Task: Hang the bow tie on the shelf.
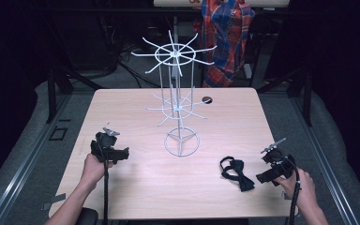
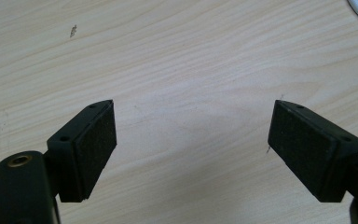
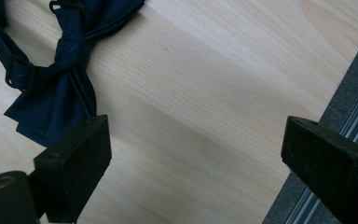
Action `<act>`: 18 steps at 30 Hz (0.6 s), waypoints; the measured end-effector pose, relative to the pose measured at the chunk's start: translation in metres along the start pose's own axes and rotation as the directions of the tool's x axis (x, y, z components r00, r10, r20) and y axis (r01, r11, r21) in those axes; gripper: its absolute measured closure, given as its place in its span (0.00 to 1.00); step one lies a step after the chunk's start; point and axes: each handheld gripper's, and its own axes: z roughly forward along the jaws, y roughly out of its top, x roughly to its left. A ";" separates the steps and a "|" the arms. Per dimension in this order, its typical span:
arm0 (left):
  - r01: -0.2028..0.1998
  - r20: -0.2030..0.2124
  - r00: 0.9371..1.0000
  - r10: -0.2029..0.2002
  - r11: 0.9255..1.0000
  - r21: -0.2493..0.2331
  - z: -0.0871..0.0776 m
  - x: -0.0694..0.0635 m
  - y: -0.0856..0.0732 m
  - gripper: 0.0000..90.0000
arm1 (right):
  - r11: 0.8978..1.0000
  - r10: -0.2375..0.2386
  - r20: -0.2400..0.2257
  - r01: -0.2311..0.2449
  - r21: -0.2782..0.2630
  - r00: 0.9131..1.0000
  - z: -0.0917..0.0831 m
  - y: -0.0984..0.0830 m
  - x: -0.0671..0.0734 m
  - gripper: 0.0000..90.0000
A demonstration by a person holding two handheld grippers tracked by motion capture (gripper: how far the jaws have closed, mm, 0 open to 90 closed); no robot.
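Right gripper (image 1: 261, 178) jaws wide (nothing between), beside bow tie (image 1: 236, 174).

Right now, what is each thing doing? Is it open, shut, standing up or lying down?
Left tool: open, nothing between its pads, above bare table.
Right tool: open, holding nothing, beside the bow tie.
Bow tie: lying flat on the table, knotted, not held.
Wire rack: standing upright, its hooks bare.

Table (image 1: 136, 187) brightly lit, surroundings dark; gripper views soft.
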 end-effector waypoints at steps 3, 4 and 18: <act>0.001 0.001 1.000 -0.001 1.000 -0.004 0.000 -0.001 0.000 0.17 | 1.000 -0.008 -0.002 0.008 0.008 1.000 0.000 0.001 0.000 0.08; 0.001 0.002 1.000 -0.001 1.000 -0.002 0.000 -0.002 0.000 0.17 | 1.000 -0.006 -0.009 0.006 0.006 1.000 0.000 0.000 0.001 0.07; 0.003 -0.002 1.000 -0.003 1.000 -0.003 -0.002 0.002 -0.003 0.17 | 0.999 -0.053 -0.036 0.054 0.001 0.998 -0.001 0.008 0.011 0.00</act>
